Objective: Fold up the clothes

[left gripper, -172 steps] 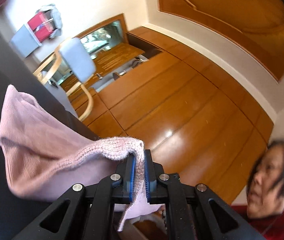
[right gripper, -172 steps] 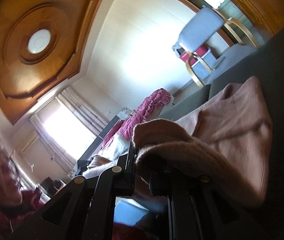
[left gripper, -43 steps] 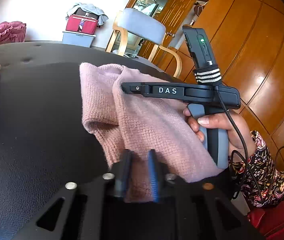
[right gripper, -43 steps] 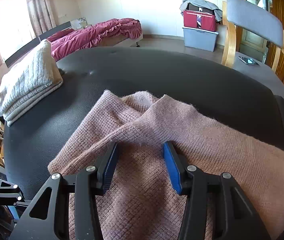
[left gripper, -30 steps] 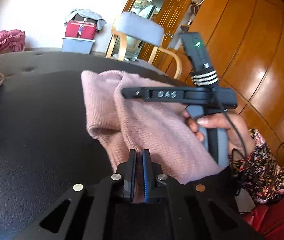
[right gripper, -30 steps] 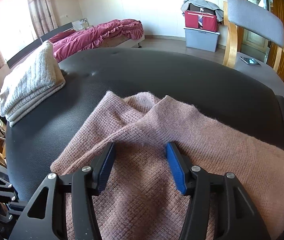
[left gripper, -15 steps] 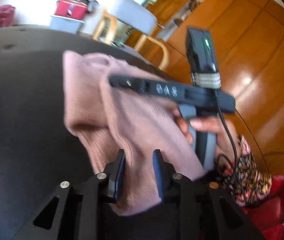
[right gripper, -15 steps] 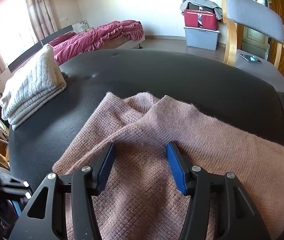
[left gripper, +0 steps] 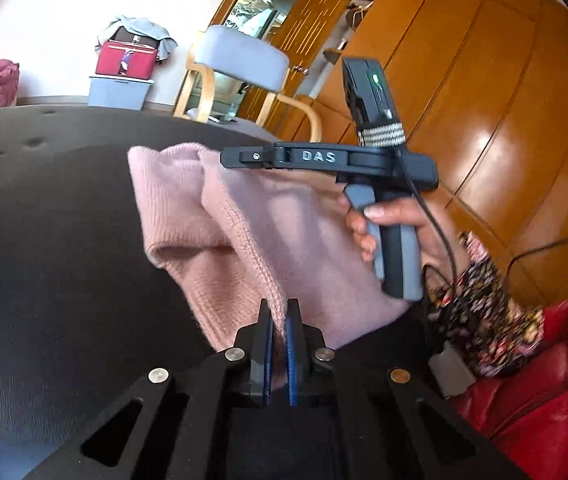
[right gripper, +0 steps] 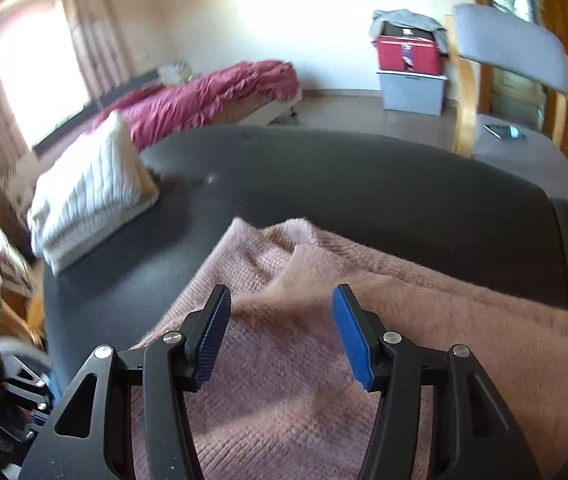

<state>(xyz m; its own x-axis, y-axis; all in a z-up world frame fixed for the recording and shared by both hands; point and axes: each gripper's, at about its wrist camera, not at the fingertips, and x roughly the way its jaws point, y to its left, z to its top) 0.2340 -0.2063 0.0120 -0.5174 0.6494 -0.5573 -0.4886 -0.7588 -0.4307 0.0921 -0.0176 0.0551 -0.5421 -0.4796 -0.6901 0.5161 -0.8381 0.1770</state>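
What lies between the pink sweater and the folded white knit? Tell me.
Only bare dark tabletop lies between the pink sweater and the white knit; the right wrist view shows it.

Bright window [right gripper: 40,80] glare (blurred fisheye edges)

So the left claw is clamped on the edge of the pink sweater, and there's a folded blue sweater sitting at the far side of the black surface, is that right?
Not quite. The folded sweater at the far side of the black surface is white, not blue, as the right wrist view shows. The rest holds: the left claw is clamped on the edge of the pink sweater.
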